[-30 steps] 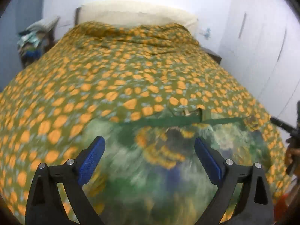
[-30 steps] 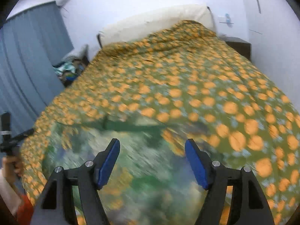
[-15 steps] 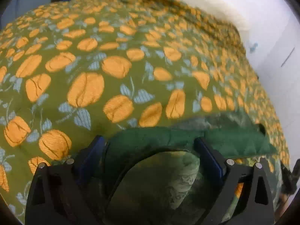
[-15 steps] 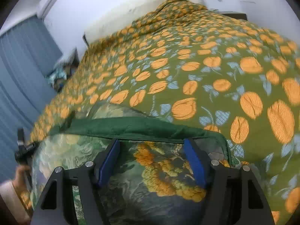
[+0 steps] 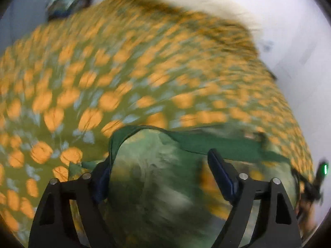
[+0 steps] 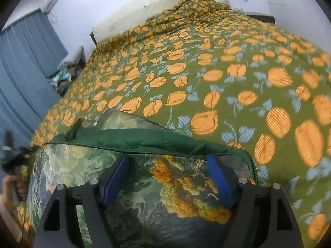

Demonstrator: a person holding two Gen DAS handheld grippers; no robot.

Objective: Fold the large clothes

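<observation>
The garment (image 6: 144,186) lies on the bed (image 6: 227,72), its dark green hem (image 6: 144,140) running crosswise just ahead of both claws. The right claw (image 6: 167,177) is opening, jaws apart over the cloth. The left claw (image 5: 161,177) is closing, cloth bulging between its jaws, pads not visibly pressing. Only the right view is sharp; the left view is blurred but shows the right claw's green light (image 5: 325,168) at the hem's far end.

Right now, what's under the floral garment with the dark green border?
The floral garment lies on the olive bedspread with orange fruit print. Whatever the bedspread covers, and any garment layers folded beneath, stay hidden.
</observation>
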